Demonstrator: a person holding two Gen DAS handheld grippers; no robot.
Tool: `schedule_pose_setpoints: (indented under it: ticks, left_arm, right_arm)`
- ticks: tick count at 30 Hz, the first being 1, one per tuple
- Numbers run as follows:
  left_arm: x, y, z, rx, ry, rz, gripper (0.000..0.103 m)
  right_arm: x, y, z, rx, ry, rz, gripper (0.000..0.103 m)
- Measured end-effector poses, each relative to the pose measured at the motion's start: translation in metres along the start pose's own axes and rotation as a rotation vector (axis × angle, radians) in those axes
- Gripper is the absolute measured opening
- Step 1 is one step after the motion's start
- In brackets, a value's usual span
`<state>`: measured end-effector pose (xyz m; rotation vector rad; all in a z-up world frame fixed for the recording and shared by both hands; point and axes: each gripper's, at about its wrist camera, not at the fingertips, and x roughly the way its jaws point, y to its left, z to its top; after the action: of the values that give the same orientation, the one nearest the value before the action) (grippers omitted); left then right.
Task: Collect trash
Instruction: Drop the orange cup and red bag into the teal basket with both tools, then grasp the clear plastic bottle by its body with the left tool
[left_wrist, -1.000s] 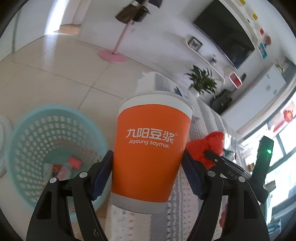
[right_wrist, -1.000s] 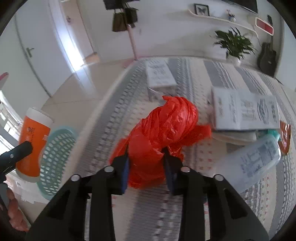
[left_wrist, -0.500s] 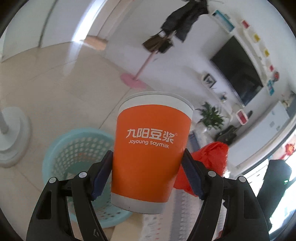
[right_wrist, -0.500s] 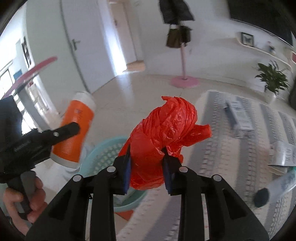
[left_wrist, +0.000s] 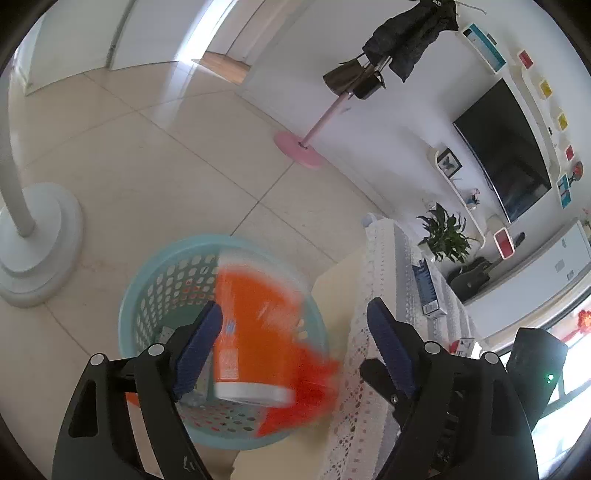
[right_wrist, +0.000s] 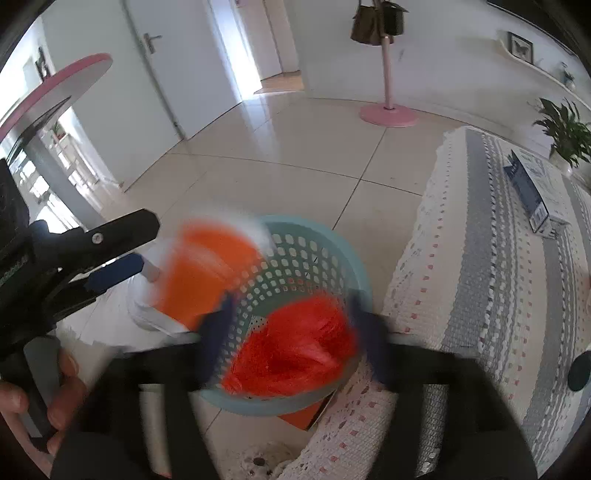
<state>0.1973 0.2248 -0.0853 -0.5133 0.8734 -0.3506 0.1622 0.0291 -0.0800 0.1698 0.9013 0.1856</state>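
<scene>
Cup (left_wrist: 255, 328), blurred, hangs loose above the basket (left_wrist: 147, 291) between your spread left claw (left_wrist: 295, 343); your right claw (right_wrist: 291, 332) stands apart, red bag (right_wrist: 295, 350) inside the basket.

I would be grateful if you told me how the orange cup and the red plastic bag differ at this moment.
The orange cup is a rigid, white-rimmed shape; the red plastic bag is a crumpled wad. The cup is blurred at the teal basket rim by the left gripper; the bag sits deeper inside the basket. Both are motion-blurred and free of the fingers.
</scene>
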Motion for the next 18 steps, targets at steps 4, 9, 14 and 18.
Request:
schedule_pose_setpoints:
  ticks: [4,9,14,18]
  left_arm:
    - [-0.002,-0.002,0.0,0.011,-0.011,0.003,0.079]
    - [-0.007,-0.016,0.0,0.038,-0.034,-0.022,0.079]
    - [-0.012,-0.055,-0.003,0.084,-0.068,-0.093,0.079]
    - [-0.011,-0.103,-0.015,0.167,-0.078,-0.168,0.078]
  right_arm:
    - [-0.005,-0.003,-0.002,-0.002,-0.012,-0.001,0.07]
    - [-0.017,-0.011,-0.006,0.017,-0.025,-0.006,0.07]
    - [-0.046,-0.027,-0.004,0.042,-0.074,-0.036,0.07]
    - [-0.087,-0.054,-0.001,0.081,-0.15,-0.082,0.07]
